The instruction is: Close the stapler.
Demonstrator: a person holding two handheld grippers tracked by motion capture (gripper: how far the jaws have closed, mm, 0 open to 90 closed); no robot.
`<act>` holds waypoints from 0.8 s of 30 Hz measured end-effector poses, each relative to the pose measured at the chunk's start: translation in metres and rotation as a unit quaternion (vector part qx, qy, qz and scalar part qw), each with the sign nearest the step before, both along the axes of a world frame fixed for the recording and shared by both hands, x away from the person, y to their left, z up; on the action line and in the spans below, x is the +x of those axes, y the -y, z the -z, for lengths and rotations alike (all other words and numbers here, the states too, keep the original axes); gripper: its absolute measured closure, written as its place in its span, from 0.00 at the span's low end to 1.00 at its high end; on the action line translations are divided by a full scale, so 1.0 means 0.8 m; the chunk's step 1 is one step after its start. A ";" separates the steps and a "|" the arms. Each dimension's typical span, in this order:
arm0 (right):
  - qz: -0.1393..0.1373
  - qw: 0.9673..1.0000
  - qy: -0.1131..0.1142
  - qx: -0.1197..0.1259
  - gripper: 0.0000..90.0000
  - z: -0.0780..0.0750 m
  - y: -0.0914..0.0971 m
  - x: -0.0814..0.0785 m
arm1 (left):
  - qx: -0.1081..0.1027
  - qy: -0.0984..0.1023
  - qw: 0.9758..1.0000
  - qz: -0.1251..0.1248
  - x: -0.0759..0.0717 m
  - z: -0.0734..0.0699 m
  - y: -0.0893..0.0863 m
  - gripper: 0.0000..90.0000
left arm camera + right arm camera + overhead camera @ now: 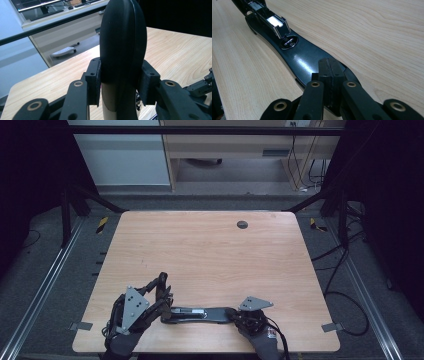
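A long black stapler-like tool (200, 314) lies along the table's near edge. In the left gripper view a rounded black part of the tool (122, 37) stands up between the pads, and my left gripper (122, 80) is shut on it. From above, that gripper (162, 295) sits at the tool's left end. My right gripper (329, 72) is shut, pads pressed together, its tips resting on the glossy near end of the tool (304, 57). In the high view this gripper (233, 313) is at the tool's right end. A silver metal piece (275, 22) shows farther along.
The wooden table (210, 250) has a dark round grommet (242, 224) near its far edge. Black frame bars (80, 195) and cables (340, 270) flank the table on the floor. A pale cabinet (235, 145) stands beyond.
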State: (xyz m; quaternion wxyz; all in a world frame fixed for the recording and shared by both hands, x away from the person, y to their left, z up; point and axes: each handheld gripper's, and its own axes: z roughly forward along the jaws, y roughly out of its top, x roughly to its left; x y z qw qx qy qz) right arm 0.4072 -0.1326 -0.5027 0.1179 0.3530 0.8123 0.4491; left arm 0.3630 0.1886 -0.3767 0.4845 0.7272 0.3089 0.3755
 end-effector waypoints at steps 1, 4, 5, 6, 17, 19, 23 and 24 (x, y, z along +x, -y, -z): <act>0.000 1.000 0.000 0.000 1.00 0.000 0.000 0.000 | 0.001 0.001 1.000 0.000 0.000 0.000 0.002 0.65; 0.000 1.000 0.000 0.000 1.00 0.000 0.000 0.000 | 0.009 0.004 1.000 0.002 0.000 0.000 0.006 0.65; 0.000 1.000 0.000 0.000 1.00 0.000 0.000 0.000 | 0.011 0.003 1.000 0.003 0.000 0.000 0.006 0.65; 0.000 1.000 0.000 0.000 1.00 0.000 0.000 0.000 | 0.011 0.002 1.000 0.003 0.000 0.000 0.007 0.65; -0.001 1.000 0.000 0.001 1.00 0.000 0.000 0.000 | 0.028 0.006 1.000 0.006 0.001 0.000 0.016 0.65; 0.000 1.000 0.000 0.001 1.00 0.000 0.000 0.000 | 0.033 0.008 0.999 0.006 0.000 0.000 0.020 0.65; 0.000 1.000 0.000 0.001 1.00 0.000 0.000 0.000 | 0.050 0.012 0.999 0.009 0.000 0.001 0.031 0.65; 0.000 1.000 0.000 0.001 1.00 0.000 0.000 0.000 | 0.054 0.013 0.998 0.009 0.000 0.001 0.034 0.65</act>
